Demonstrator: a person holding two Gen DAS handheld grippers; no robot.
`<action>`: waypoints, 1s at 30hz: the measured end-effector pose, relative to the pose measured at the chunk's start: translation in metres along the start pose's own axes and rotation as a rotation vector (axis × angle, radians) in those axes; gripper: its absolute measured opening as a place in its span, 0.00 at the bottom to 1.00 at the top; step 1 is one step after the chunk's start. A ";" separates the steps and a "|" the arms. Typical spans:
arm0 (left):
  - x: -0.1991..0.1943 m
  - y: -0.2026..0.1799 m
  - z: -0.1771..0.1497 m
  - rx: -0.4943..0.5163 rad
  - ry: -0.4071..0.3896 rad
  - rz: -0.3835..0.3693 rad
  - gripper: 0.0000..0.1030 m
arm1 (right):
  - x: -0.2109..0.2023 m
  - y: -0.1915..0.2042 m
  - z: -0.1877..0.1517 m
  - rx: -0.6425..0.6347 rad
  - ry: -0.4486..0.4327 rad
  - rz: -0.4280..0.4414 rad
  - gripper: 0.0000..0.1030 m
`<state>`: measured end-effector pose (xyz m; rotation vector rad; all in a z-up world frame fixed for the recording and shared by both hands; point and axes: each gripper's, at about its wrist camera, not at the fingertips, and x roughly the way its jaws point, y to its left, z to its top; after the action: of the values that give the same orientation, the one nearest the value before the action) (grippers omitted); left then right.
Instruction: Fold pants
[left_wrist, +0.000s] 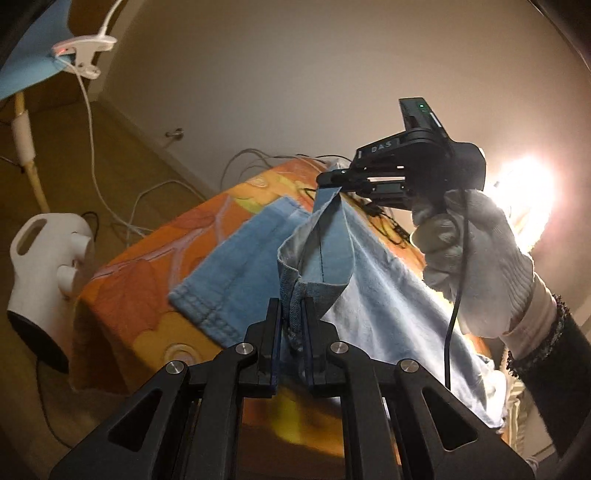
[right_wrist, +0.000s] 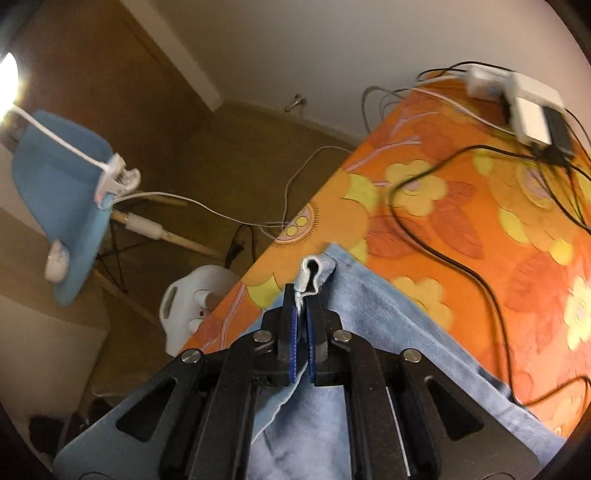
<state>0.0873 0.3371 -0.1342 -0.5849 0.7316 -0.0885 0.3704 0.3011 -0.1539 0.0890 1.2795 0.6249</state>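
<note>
Orange tablecloth (left_wrist: 122, 288), gloved hand (left_wrist: 476, 258) raised, pants (left_wrist: 369, 295) pinched

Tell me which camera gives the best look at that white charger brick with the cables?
The right wrist view. There the white charger brick lies in plain sight at the far end of the orange flowered tablecloth, black cables running from it. The left wrist view shows only some cables at the table's far edge; the brick itself cannot be made out.

Dim, warm lamp glare, fisheye blur

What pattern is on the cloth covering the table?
Orange tablecloth with yellow flowers and red-orange leaves, clearest in the right wrist view.
</note>
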 end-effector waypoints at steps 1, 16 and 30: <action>0.001 0.003 0.000 -0.010 0.004 -0.006 0.09 | 0.005 0.000 0.000 0.003 0.004 -0.002 0.05; 0.002 0.005 -0.001 0.011 -0.008 0.112 0.39 | 0.042 -0.008 0.004 0.014 0.061 0.024 0.13; 0.002 0.005 -0.002 0.113 -0.066 0.227 0.06 | -0.046 -0.025 0.001 -0.045 -0.123 0.106 0.39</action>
<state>0.0870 0.3394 -0.1391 -0.3927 0.7197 0.0991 0.3739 0.2585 -0.1234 0.1568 1.1464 0.7276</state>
